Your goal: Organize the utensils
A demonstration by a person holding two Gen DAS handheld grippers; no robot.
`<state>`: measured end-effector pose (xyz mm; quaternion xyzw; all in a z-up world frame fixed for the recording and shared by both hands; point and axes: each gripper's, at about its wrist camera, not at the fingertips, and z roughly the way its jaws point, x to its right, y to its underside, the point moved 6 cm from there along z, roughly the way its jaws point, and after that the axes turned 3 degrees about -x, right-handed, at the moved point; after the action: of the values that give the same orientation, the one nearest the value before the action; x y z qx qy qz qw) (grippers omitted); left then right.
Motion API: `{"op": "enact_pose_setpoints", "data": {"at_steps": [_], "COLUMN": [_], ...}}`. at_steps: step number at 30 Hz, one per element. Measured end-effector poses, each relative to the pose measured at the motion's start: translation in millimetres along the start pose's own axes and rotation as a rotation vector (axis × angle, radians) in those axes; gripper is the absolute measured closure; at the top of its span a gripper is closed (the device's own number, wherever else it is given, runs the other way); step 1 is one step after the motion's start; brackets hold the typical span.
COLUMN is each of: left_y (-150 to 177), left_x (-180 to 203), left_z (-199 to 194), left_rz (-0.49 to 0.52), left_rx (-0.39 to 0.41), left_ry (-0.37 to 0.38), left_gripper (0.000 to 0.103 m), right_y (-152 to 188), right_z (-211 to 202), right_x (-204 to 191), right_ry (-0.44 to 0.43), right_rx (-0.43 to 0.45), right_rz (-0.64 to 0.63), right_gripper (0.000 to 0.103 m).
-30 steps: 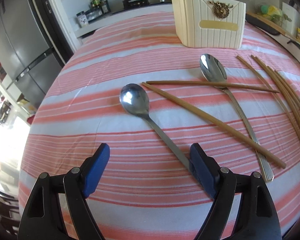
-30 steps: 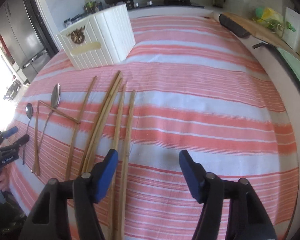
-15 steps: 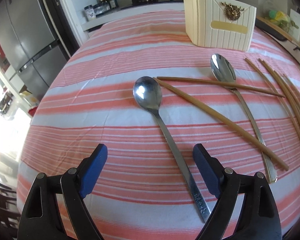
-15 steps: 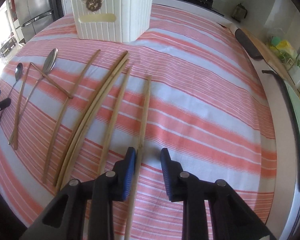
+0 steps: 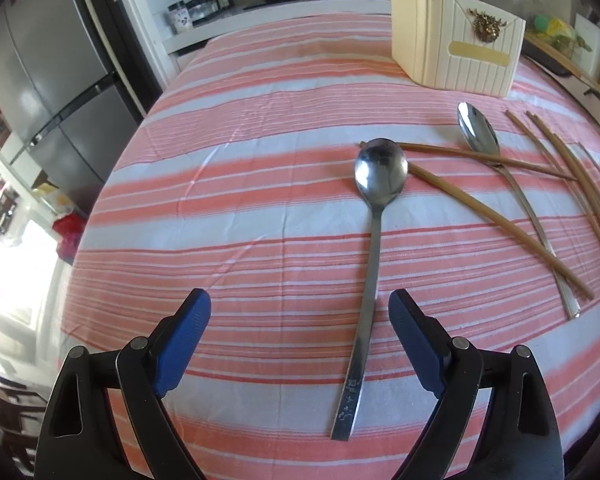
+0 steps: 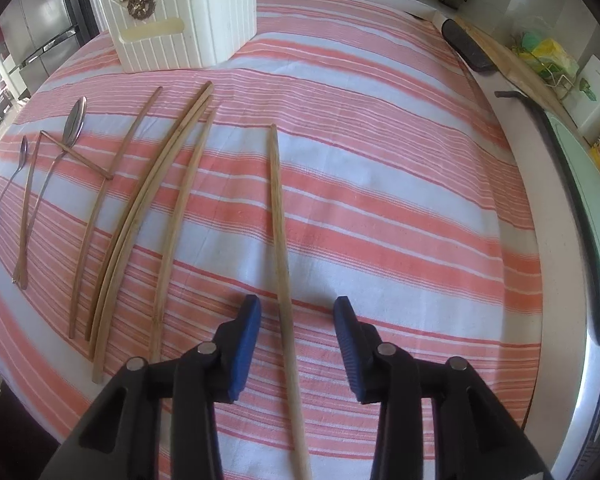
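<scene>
"While I hover, what do my tongs do?"

"My left gripper [image 5: 300, 312] gapes wide around a spoon [image 5: 374, 216] handle. My right gripper [image 6: 297, 316] straddles one chopstick [image 6: 281, 240], maybe not touching. Both lie on the striped cloth [image 6: 380, 184]."

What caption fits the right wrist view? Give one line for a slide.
Open right gripper straddles a lone chopstick on the striped tablecloth.

Black hand-held gripper [image 5: 300, 312] frames, blue ribbed pads [image 5: 184, 340], silver pivot screws
</scene>
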<state>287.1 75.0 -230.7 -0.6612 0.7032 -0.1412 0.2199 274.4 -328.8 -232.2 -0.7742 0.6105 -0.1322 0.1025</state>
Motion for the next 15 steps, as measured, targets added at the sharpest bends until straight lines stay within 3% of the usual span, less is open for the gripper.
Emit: {"op": "enact_pose_setpoints", "data": {"at_steps": [4,9,12,15], "left_y": [-9,-34,-46,-55], "left_x": [12,28,34,36], "left_z": [9,21,29,35], "left_rz": [0.039,0.087,0.116,0.121], "left_rx": [-0.004,0.002,0.0,-0.01], "left_ry": [-0.004,0.013,0.018,0.037], "left_gripper": [0.011,0.012,0.015,0.02], "right_y": [-8,-26,-44,-66], "right_z": [6,13,18,23], "right_x": [9,13,11,9], "right_ry": [-0.085,-0.091,-0.087,-0.09], "right_rx": [-0.035,-0.087,-0.066,-0.039], "right_rz": [0.026,-0.026,-0.046,-0.065], "right_gripper": [0.06,0.058,0.063,0.073]}}
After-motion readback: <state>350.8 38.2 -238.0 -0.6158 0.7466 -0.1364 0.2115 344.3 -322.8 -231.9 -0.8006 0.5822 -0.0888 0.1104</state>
